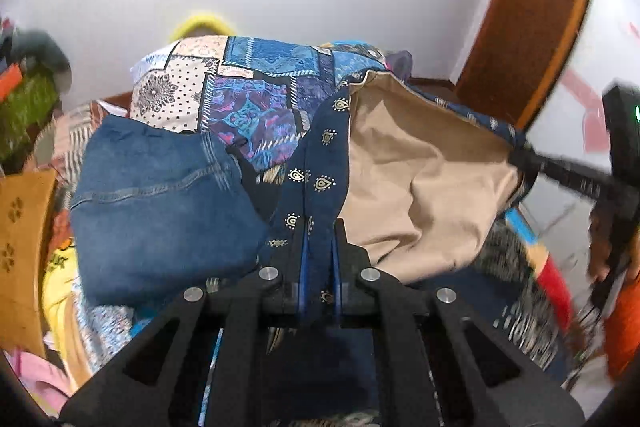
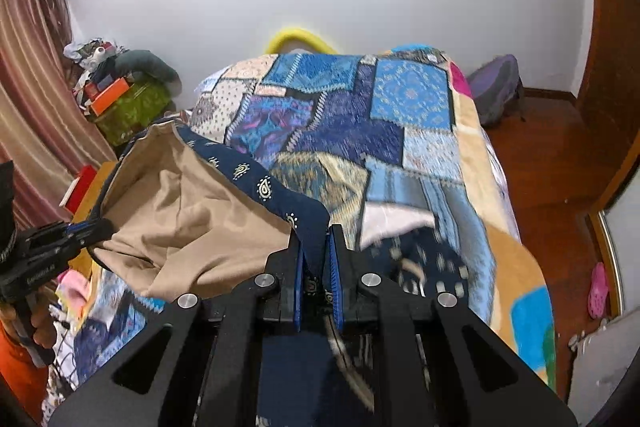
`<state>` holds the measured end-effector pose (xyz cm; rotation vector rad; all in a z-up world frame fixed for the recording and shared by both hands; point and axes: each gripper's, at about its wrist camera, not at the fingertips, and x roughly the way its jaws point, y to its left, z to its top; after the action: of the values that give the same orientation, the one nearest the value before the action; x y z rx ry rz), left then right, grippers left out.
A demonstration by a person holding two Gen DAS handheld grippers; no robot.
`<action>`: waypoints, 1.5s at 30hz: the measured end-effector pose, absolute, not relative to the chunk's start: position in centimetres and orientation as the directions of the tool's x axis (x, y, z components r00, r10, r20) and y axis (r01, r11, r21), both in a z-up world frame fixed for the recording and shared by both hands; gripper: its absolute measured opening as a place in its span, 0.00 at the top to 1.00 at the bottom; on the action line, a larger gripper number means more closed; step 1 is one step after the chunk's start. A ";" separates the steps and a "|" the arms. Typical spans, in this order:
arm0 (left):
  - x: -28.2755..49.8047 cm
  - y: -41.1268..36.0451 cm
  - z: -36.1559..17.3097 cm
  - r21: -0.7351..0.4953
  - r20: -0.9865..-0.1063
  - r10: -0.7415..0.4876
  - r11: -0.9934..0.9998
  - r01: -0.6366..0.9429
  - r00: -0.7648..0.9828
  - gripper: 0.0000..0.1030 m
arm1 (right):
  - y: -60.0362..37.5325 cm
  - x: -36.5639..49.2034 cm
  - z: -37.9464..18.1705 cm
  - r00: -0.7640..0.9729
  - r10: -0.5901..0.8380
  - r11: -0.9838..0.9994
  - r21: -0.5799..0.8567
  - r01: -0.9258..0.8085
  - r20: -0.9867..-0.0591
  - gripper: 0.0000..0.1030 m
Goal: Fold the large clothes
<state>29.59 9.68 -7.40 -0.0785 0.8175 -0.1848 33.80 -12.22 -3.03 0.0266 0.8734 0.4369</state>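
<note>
A large navy garment [image 1: 320, 163] with gold paisley print and a tan lining [image 1: 424, 179] hangs lifted above the bed. My left gripper [image 1: 320, 231] is shut on its navy edge. Its other edge [image 2: 260, 183] is pinched by my right gripper [image 2: 316, 243], also shut, with the tan lining [image 2: 192, 215] sagging to the left. Each gripper shows in the other's view: the right gripper [image 1: 520, 157] at the garment's far right corner, the left gripper [image 2: 94, 229] at its left corner. More of the navy cloth [image 2: 424, 259] trails on the bed.
A patchwork blue bedspread [image 2: 360, 123] covers the bed. Folded jeans [image 1: 160, 195] lie on it left of the garment. Cluttered boxes [image 2: 120, 99] and a curtain [image 2: 28, 67] stand on the left, with wooden floor [image 2: 552, 163], a grey bag [image 2: 496, 87] and a door [image 1: 528, 11] to the right.
</note>
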 end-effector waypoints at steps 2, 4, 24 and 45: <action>27.6 9.1 -8.9 -0.096 -0.727 -0.162 0.986 0.134 0.667 0.92 | -12.9 32.7 -3.8 0.548 0.389 0.910 0.218 -0.351 -0.741 0.90; 26.3 9.1 -10.5 -0.112 -0.744 -0.170 0.985 0.130 0.647 0.92 | -13.4 31.6 -4.8 0.539 0.377 0.915 0.214 -0.341 -0.753 0.90; 21.3 9.3 -17.7 -0.043 -0.818 -0.084 0.996 0.084 0.569 0.34 | -14.4 26.7 -9.5 0.487 0.211 0.929 0.020 -0.368 -0.848 0.61; 27.8 3.7 -18.4 0.001 -0.818 -0.121 0.977 0.211 0.563 0.32 | -8.3 28.8 -12.6 0.502 0.171 0.852 -0.129 -0.508 -0.848 0.28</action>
<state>27.83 3.72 -18.38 0.1024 0.9536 -0.1962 28.82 -8.32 -12.64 -0.3891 0.9643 0.4227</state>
